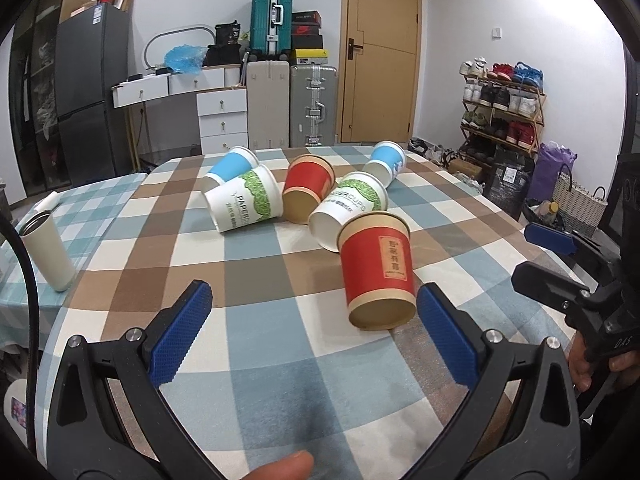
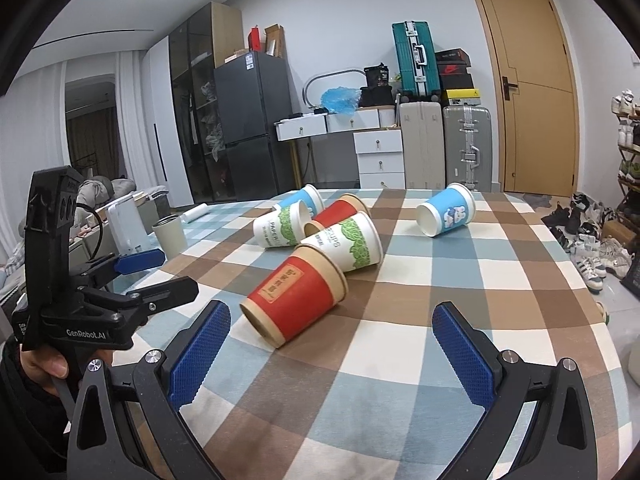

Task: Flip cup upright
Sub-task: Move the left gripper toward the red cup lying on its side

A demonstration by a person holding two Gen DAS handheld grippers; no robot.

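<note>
Nearest of all is the left gripper [image 1: 314,334], its blue-padded fingers [image 1: 182,332] spread wide over the checked tablecloth [image 1: 248,360], nothing between them. The right gripper [image 2: 332,350] is just as wide apart and also empty, hovering low above the same cloth.

The table [image 2: 500,300] is the biggest thing here, covered edge to edge in blue, brown and cream squares. Behind it, far across the room, stand a dark fridge [image 2: 252,128], a wooden door [image 2: 532,92], and a row of suitcases [image 2: 444,148] with a teal one [image 2: 414,58] stacked on top, beside a set of white drawers [image 2: 378,158]. A shoe rack [image 1: 502,106] fills the far right wall.

On the table, six paper cups all lie on their sides. The nearest red cup [image 1: 378,272] lies just beyond the left gripper's right finger, its base toward the camera and its open rim pointing away, touching a white-and-green cup [image 1: 348,210] behind it. A second red cup [image 1: 308,188] lies between that one and another white-and-green cup [image 1: 244,204], further left. A blue cup [image 1: 230,166] lies at the far left of the cluster; another blue cup [image 1: 386,162] lies far right, a little apart from the others.

A cream tumbler [image 1: 48,250] stands upright near the table's left edge, well apart from the cups.
</note>
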